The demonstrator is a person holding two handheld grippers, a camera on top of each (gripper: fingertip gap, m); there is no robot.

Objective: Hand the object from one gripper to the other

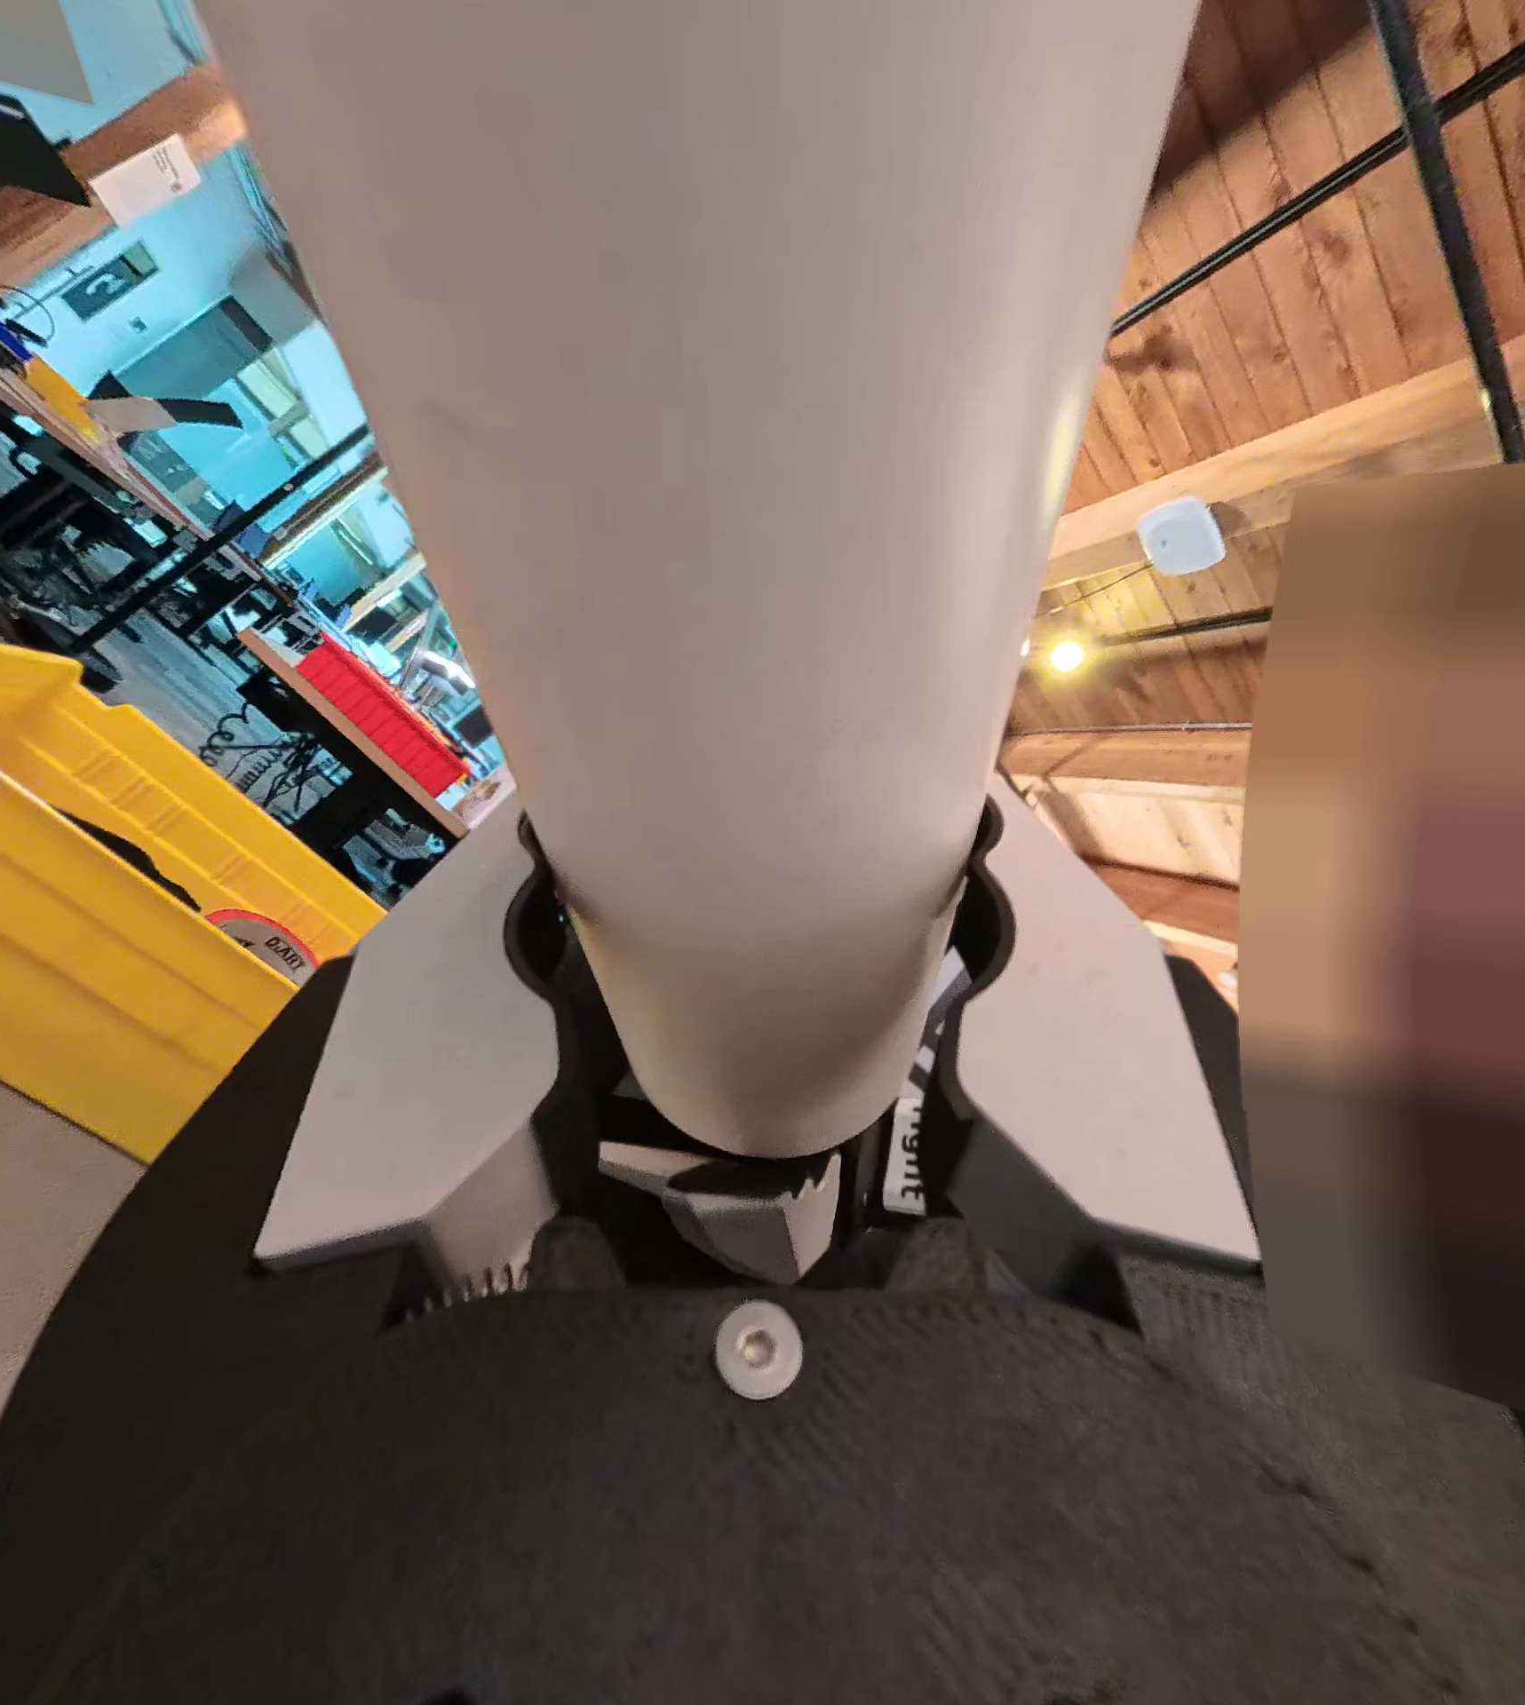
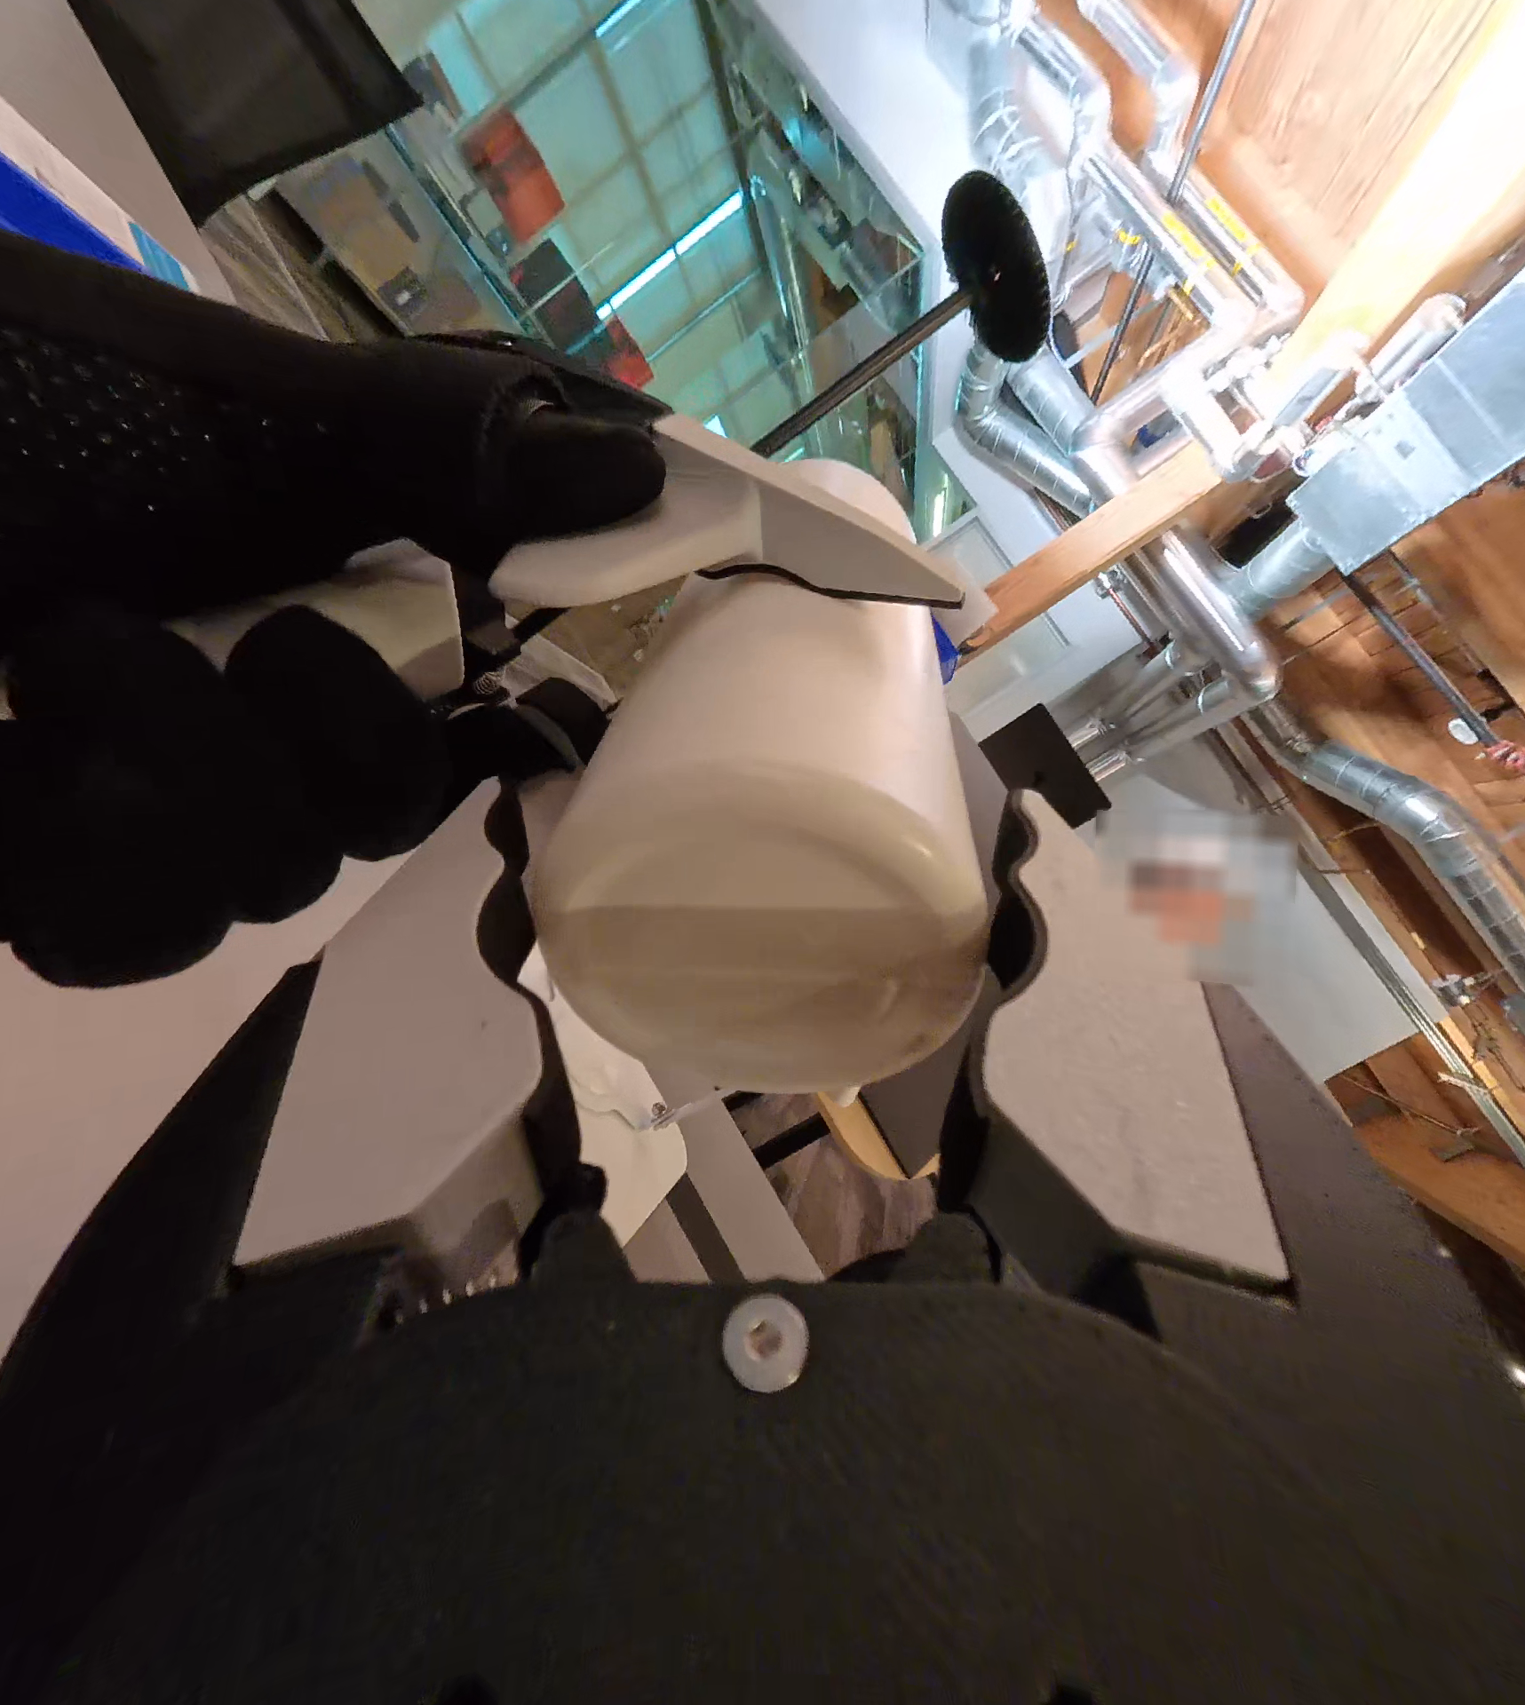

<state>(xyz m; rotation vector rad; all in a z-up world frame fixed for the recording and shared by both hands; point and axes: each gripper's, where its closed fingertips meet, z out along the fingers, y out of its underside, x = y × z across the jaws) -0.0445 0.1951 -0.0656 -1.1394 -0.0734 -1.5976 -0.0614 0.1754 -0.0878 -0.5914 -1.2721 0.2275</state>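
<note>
Workshop: workbenches (image 1: 186, 544), yellow bin (image 1: 94, 876), exposed ducts (image 2: 1201, 443).

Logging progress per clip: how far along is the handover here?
Done: both grippers are on the white bottle. In hand: the left gripper clamps one end, the right gripper brackets its base, with its grip unclear. Left: one gripper releasing; neither has yet.

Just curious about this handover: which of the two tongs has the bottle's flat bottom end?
The right tongs: the white bottle's base sits between their fingers, while the left tongs, in a black-gloved hand, clamp farther up its body.
</note>
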